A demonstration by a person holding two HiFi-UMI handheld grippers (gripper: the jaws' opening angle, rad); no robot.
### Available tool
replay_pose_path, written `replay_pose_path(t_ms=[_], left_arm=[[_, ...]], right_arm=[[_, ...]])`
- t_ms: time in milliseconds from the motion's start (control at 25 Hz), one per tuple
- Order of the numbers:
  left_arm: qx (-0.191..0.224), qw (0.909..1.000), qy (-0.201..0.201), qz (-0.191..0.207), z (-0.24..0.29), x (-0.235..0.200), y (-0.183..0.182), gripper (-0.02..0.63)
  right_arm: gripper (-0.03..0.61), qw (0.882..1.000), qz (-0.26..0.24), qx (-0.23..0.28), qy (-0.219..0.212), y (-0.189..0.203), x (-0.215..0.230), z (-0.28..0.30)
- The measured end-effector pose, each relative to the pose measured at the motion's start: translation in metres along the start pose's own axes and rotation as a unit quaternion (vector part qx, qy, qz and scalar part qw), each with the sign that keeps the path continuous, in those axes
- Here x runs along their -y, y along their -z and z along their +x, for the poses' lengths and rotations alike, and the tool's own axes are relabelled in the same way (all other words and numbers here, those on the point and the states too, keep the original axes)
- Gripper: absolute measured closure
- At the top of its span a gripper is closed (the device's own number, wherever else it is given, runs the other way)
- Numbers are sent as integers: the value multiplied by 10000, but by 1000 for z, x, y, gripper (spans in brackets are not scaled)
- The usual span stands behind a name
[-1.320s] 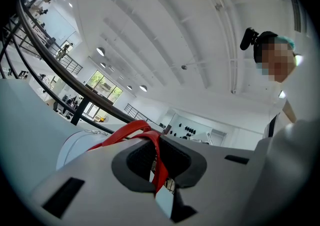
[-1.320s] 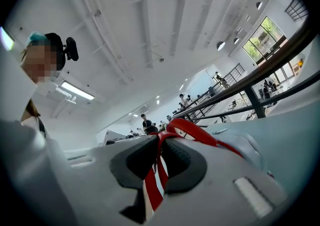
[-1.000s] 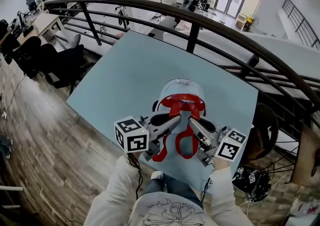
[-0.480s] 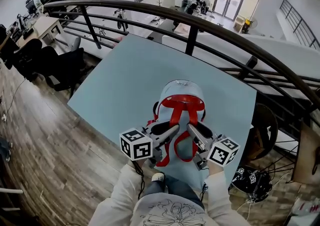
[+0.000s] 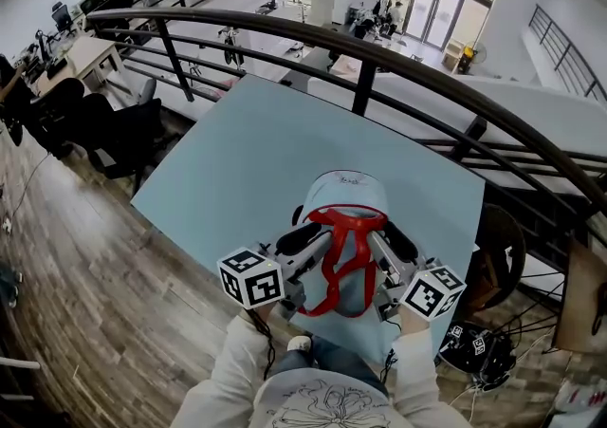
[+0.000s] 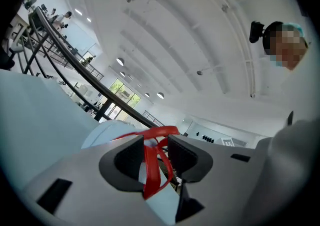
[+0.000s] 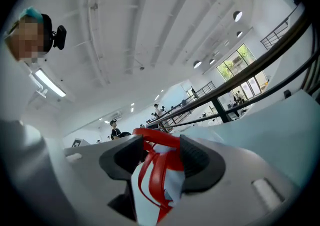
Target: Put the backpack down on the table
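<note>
Risk: backpack (image 5: 346, 198) lies flat at 6 o'clock edge of worktop (image 5: 237, 151), nearest person. If red strap (image 5: 343, 260) snags on fingers during pull-back, it could drag backpack off edge.
At backpack's 7 o'clock, left gripper (image 5: 311, 240); at 5 o'clock, right gripper (image 5: 387, 248).
Both: fingers opening, wide apart, strap loose btwn pads, apparently no grip.

- A dark curved railing (image 5: 364, 48) arcs across the upper head view.
- A wood-plank floor (image 5: 85, 265) fills the left side.
- Black office chairs (image 5: 114, 127) stand near a pale desk (image 5: 81, 51) at far left.
- Tall glass doors (image 5: 441, 13) show at the top.
- Round ceiling lamps (image 6: 120, 61) glow overhead.
</note>
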State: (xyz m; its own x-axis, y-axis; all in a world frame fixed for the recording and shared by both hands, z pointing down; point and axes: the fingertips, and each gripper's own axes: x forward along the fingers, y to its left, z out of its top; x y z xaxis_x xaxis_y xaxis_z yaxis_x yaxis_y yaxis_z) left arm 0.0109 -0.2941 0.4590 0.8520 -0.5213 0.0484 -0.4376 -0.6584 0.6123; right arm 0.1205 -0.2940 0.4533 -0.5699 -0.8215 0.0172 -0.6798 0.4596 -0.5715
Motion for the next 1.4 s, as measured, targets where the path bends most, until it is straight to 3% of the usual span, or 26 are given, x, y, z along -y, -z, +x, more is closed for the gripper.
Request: replay_pose_path(t_ms=[280,520,720,1040,1400], left_arm=[[486,9944,-552,763,-11,14,-44,483],[815,9788,-1127,1500,-19,26,-75,540],[902,9612,-1728,1952,-26,23,-91,589],[902,9468,-2174,2197,-36,18,-93,606],[914,9445,-2279,2181,-38,12,-89,607]], right_arm=[[354,9974,-460,556,-75,-43,-26,-4],[399,9919,-955,830,59,-67,-42,-5],[482,9848,-1380,996,355,-80,-45,-4],[515,9768,-1754,1044,643,-87,-48,-4],[522,9776,-1659,1054,748,-81,-44,-3]])
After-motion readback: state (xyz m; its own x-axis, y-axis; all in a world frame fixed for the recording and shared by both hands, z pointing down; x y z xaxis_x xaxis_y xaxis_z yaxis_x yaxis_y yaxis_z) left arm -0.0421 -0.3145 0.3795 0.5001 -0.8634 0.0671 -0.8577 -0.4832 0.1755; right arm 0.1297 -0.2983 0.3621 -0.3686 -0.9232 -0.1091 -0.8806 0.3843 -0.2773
